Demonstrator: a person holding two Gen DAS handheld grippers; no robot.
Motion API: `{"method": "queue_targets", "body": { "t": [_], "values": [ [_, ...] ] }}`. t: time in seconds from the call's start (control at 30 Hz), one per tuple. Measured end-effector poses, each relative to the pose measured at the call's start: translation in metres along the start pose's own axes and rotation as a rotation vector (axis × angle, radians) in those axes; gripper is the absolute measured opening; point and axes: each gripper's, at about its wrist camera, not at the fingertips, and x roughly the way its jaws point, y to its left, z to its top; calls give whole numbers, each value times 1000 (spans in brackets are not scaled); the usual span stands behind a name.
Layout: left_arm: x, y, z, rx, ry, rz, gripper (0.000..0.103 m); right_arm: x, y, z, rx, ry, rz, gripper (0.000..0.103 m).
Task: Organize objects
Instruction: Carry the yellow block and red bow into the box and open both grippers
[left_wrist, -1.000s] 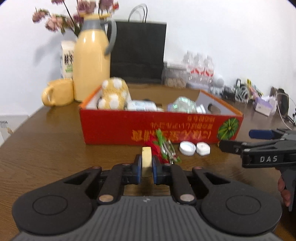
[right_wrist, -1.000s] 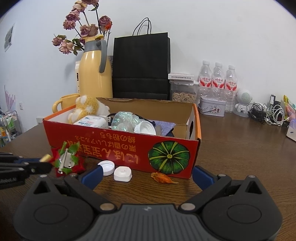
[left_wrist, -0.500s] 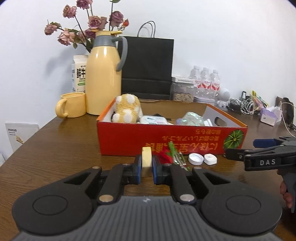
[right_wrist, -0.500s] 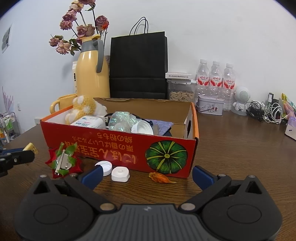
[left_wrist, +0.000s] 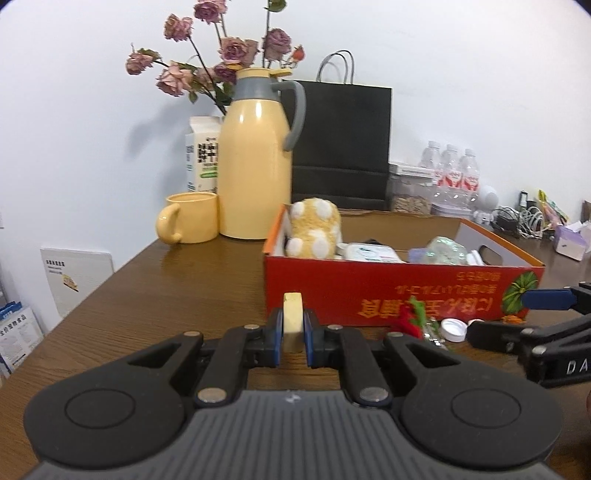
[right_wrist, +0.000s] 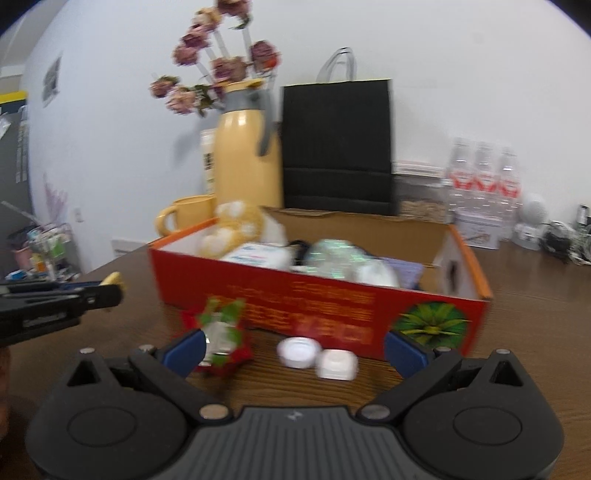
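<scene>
My left gripper (left_wrist: 293, 341) is shut on a pale yellow block (left_wrist: 293, 321), held above the table, left of the red cardboard box (left_wrist: 388, 291). The block's tip shows in the right wrist view (right_wrist: 112, 277). My right gripper (right_wrist: 293, 345) is open and empty, low over the table before the box (right_wrist: 314, 306). Ahead of it lie a red-green ornament (right_wrist: 221, 332), a white round cap (right_wrist: 298, 351) and a white square cap (right_wrist: 337, 364). The box holds a plush toy (left_wrist: 314, 229), a wipes pack (left_wrist: 369, 253) and a crumpled plastic piece (left_wrist: 445, 251).
A yellow thermos (left_wrist: 255, 158), yellow mug (left_wrist: 190, 218), milk carton (left_wrist: 201, 158) and dried roses stand at back left. A black paper bag (left_wrist: 340, 147), water bottles (left_wrist: 452, 175) and cables (left_wrist: 524, 218) line the back. The table's left edge (left_wrist: 92, 291) is near.
My left gripper has pulled left and away from the box with the block. My right gripper has moved left and closer to the ornament and caps; its view is blurred by motion.
</scene>
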Motion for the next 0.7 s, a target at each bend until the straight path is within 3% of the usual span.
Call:
{"method": "queue_targets", "body": {
  "t": [0.3,0.37,0.47,0.53,0.7],
  "values": [
    [-1,12,1,-26,-9,2,12,35,33,11,-25,81,59,99],
    [-2,12,0,-27,-12,-2,12,44,38,11,-37,111,54,92],
    [-2,12,1,-31,-13,-7,12,55,45,9,-64,157,42,71],
    [-3,13,1,-33,-13,-11,12,58,48,8,-79,175,38,36],
    [-3,13,0,-35,-15,-12,12,52,49,6,-80,143,49,31]
  ]
}}
